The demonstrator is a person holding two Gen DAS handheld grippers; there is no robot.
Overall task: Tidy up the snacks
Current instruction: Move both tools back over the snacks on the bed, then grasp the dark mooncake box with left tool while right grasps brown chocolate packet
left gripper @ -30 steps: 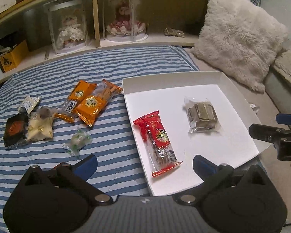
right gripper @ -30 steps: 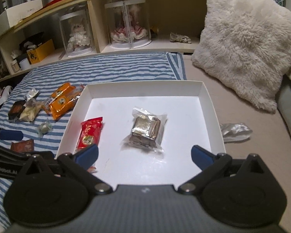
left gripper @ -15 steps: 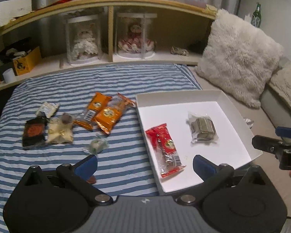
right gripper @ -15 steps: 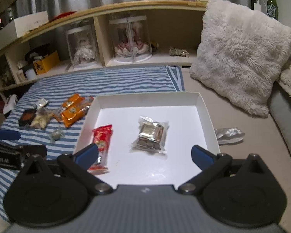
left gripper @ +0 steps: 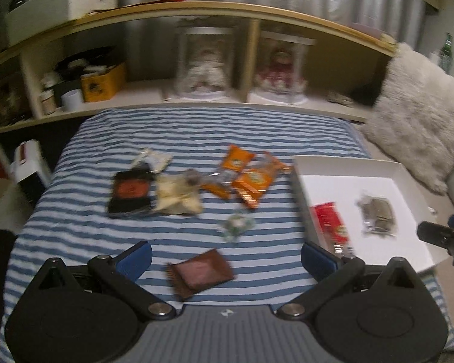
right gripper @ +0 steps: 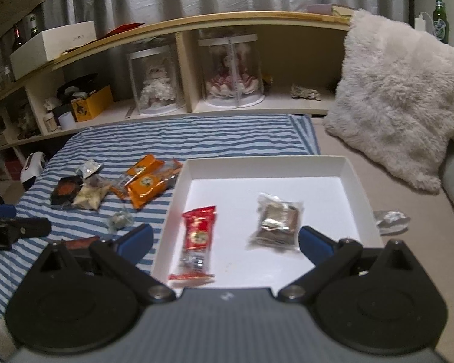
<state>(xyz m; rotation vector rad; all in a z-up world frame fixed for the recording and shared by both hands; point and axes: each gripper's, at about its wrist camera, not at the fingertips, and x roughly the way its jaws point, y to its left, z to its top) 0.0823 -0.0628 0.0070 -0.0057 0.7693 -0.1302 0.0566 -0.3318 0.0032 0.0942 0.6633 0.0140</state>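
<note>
1. White cardboard formed the box (right gripper: 360, 187), which sat on the bed at the right edge of the striped sheet (left gripper: 196, 133). It held two snacks lying apart: a red packet (right gripper: 198, 236) and a clear-wrapped brown cake (right gripper: 277, 222).
2. The left gripper (left gripper: 225, 258) was spread wide and held nothing. It hung above a brown packet (left gripper: 200, 273) that lay flat on the sheet between the finger lines.
3. The right gripper (right gripper: 225, 240) was also spread wide and empty, poised over the near part of the box.
4. Risk: the brown packet was thin and flat. Fingers closing on soft bedding would probably pinch fabric along with it, or slide over the film.
5. Risk: the left wrist view was blurred. An approach judged from it could land off centre.
6. Risk: the orange packets (left gripper: 251, 178) overlapped one another. A grasp there could lift two, or drag a neighbour.
7. Risk: the small green-white sweet (left gripper: 236, 224) would likely slip from wide pads.
8. Risk: a low carry could catch the box's left wall and shift the light box on the bed.
</note>
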